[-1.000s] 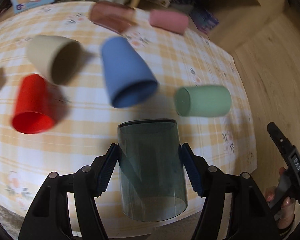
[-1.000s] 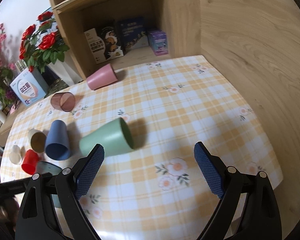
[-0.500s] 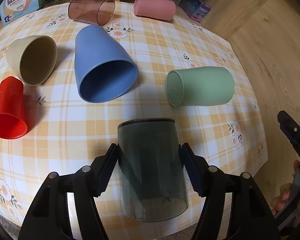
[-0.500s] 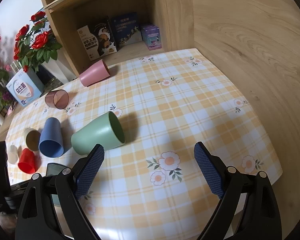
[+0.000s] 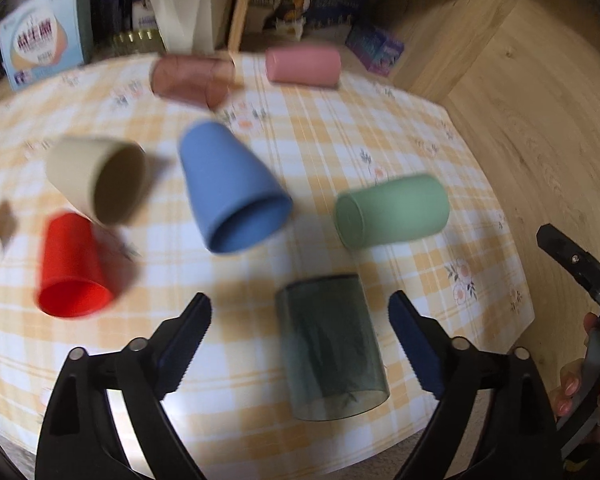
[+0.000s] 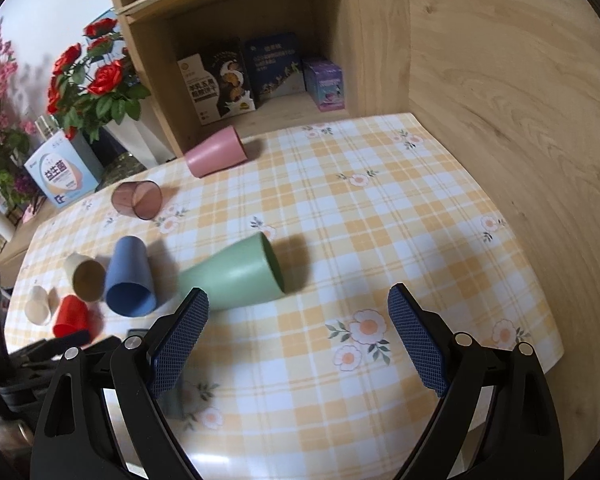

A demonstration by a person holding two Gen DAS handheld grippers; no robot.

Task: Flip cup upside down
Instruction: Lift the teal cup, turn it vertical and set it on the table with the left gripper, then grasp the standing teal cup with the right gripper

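My left gripper (image 5: 300, 332) spread wide — smoky cup (image 5: 332, 344) stands free between its pads; my right gripper (image 6: 298, 334) likewise spread.

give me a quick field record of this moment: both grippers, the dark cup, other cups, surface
left gripper: open, pads clear of the cup
right gripper: open, empty, above the cloth
dark translucent cup: standing between the left fingers, closed end up
lying on their sides: green cup, pink cup, blue cup
surface: yellow checked tablecloth
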